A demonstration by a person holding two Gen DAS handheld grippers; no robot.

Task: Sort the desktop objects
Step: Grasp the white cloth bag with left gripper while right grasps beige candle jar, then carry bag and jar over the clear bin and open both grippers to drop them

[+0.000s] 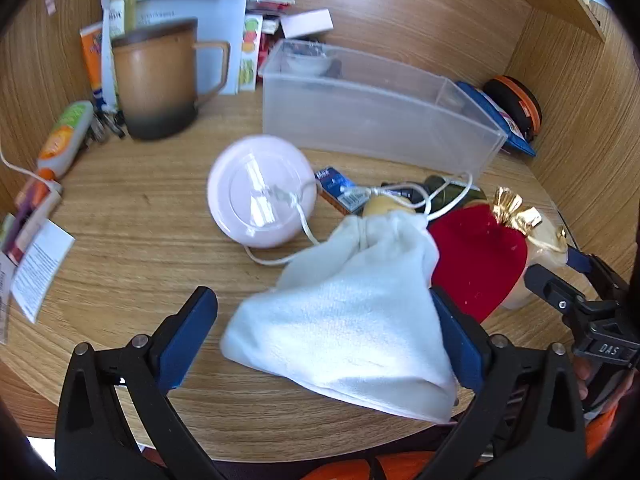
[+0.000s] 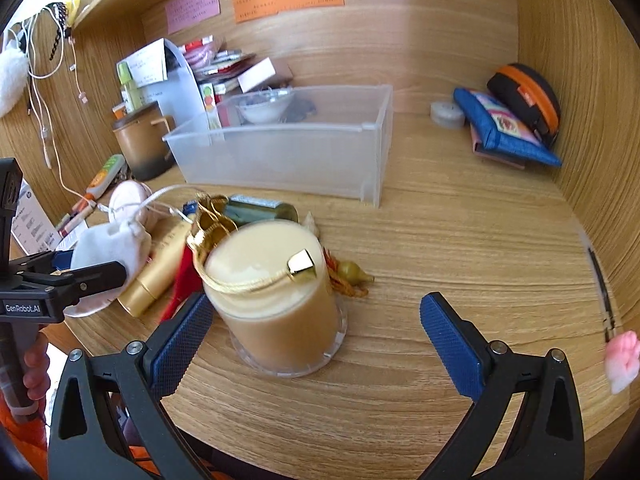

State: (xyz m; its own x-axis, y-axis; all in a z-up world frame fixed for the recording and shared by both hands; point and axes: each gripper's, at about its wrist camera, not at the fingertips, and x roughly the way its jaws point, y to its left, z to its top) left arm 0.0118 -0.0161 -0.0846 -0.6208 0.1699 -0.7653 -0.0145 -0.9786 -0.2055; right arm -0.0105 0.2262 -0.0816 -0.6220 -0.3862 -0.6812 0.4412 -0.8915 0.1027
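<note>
In the left wrist view my left gripper (image 1: 322, 338) stands open over a white drawstring pouch (image 1: 348, 312). The pouch lies between the fingers, against the right pad and apart from the left one. Beyond it are a round pink case (image 1: 260, 192), a red pouch with a gold tie (image 1: 476, 256) and a clear plastic bin (image 1: 376, 108). My right gripper (image 2: 318, 344) is open too. A cream candle in a glass jar (image 2: 276, 300), with a gold cord and tag on top, stands just inside its left finger. A gold tube (image 2: 160, 268) and a dark green tube (image 2: 260, 208) lie behind the jar.
A brown mug (image 1: 156, 84), papers and boxes crowd the back left corner. At the back right lean a blue pouch (image 2: 504, 128), a black-and-orange case (image 2: 524, 96) and a tape roll (image 2: 447, 114). Wooden walls close in the desk on three sides. A small pink toy (image 2: 622, 356) hangs at the right.
</note>
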